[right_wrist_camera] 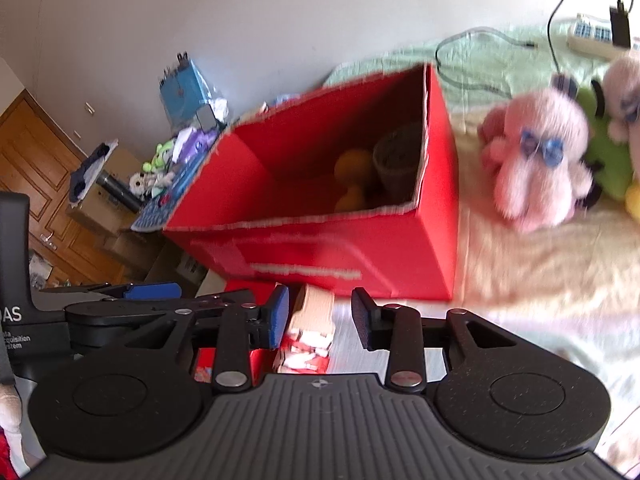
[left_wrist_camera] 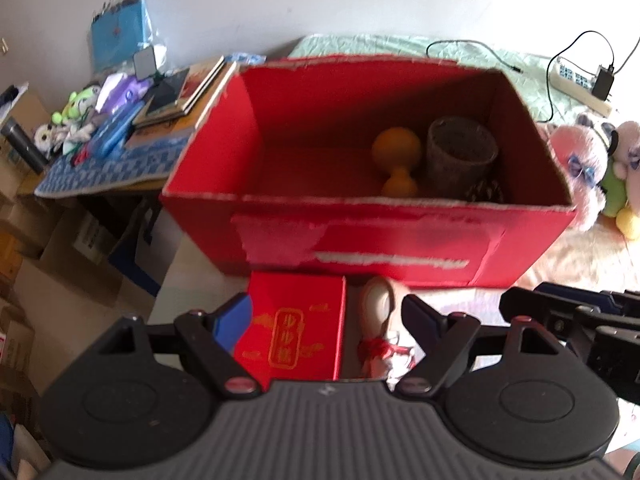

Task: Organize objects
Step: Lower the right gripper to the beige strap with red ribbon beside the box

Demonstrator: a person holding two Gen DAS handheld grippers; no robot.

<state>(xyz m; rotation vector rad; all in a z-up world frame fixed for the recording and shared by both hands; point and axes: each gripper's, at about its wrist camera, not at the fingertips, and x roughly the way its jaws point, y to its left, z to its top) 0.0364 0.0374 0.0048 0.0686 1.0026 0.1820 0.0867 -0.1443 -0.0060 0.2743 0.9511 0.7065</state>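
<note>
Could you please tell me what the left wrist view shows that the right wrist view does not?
Only the left wrist view shows the stack of books beside the big red box and the gold print on the small red box. Only the right wrist view shows the wooden door. Both show the yellow gourd and grey cup inside, and the pink plush toy.

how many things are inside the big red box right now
3 visible: an orange gourd, a grey cup right of it, and a dark patterned item in front. The near wall may hide more.
</note>
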